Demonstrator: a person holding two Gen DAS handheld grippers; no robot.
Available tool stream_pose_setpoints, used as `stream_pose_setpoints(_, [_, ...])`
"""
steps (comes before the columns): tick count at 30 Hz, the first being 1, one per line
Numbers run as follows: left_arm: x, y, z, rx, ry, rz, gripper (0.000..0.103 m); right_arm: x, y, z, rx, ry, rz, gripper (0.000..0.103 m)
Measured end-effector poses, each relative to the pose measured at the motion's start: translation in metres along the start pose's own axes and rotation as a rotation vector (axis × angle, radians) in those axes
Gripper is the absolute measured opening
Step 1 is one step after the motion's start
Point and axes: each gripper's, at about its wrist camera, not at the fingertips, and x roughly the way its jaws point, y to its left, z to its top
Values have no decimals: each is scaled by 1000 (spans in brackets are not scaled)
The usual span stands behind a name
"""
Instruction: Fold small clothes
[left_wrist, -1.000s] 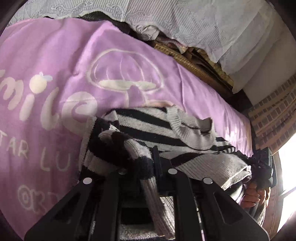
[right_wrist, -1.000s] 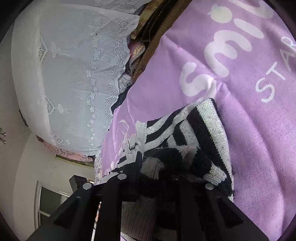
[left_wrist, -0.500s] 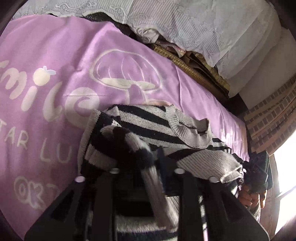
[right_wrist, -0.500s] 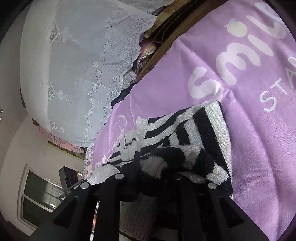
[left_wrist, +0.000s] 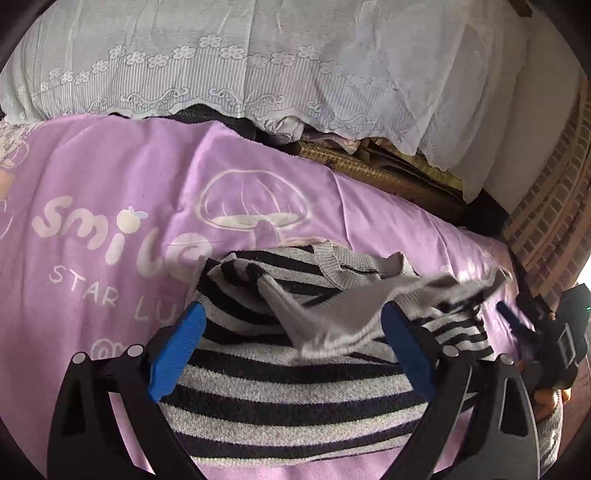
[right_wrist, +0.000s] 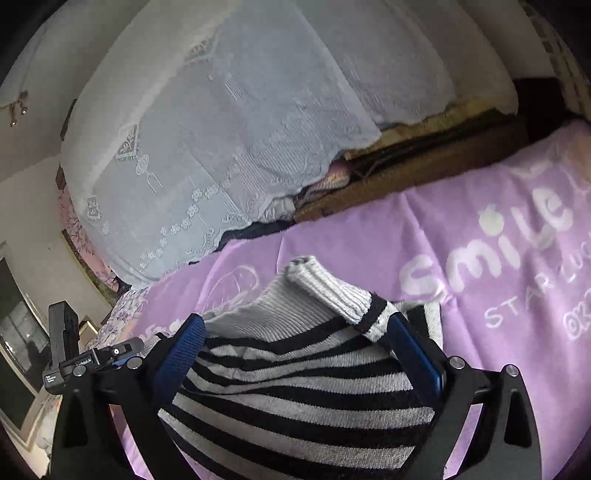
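Note:
A small black-and-grey striped knit sweater (left_wrist: 295, 398) lies on a purple blanket (left_wrist: 110, 206), its sleeves folded over the body and its grey collar (left_wrist: 354, 266) toward the far side. My left gripper (left_wrist: 295, 332) is open just above the sweater, blue pads wide apart, holding nothing. A grey sleeve (left_wrist: 340, 314) lies loose between its fingers. In the right wrist view the sweater (right_wrist: 303, 398) fills the foreground and a ribbed grey cuff (right_wrist: 328, 288) sticks up. My right gripper (right_wrist: 299, 343) is open over it, empty.
A white lace cloth (left_wrist: 258, 62) covers a bulky pile behind the blanket. A woven mat edge (left_wrist: 369, 170) shows under it. The right gripper's body (left_wrist: 565, 336) is at the far right of the left view. The left gripper's body (right_wrist: 66, 347) is at the left of the right view.
Both grippers were shut on the sweater's sleeves; both have opened and let go. The sleeves now lie folded across the body, and both cameras have tilted up.

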Motion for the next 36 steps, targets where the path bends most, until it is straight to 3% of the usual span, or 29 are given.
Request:
stream_pose_setpoints(4, [-4, -18, -6, 61, 4, -9, 94, -18, 24, -4, -88, -55, 12, 99])
stream_pose_setpoints(6, [0, -28, -9, 95, 21, 4, 94, -10, 39, -11, -161, 15, -36, 99])
stream_pose_setpoints(8, [8, -36, -13, 131, 39, 31, 94, 11, 55, -21, -272, 173, -131, 99])
stream_pose_setpoints(14, [37, -48, 1, 189, 103, 127, 96, 37, 86, -28, -399, 202, -145, 99])
stream_pose_setpoints(17, [66, -45, 20, 163, 186, 147, 97, 63, 90, -16, -329, 262, -113, 99])
stream_pose_setpoints(21, [111, -17, 35, 15, 303, 180, 97, 109, 63, -5, -56, 395, -27, 99])
stream_pose_setpoints(24, [123, -7, 33, -5, 291, 198, 98, 137, 31, -4, 141, 438, 4, 99])
stream_pose_setpoints(27, [131, -16, 33, 76, 269, 308, 98, 147, 3, 6, 195, 364, -63, 99])
stream_pose_setpoints(30, [140, -24, 34, 127, 252, 386, 98, 155, -23, 16, 270, 325, -53, 99])
stream_pose_setpoints(36, [107, -33, 31, 137, 241, 331, 98, 123, -7, 24, 222, 252, -26, 99])
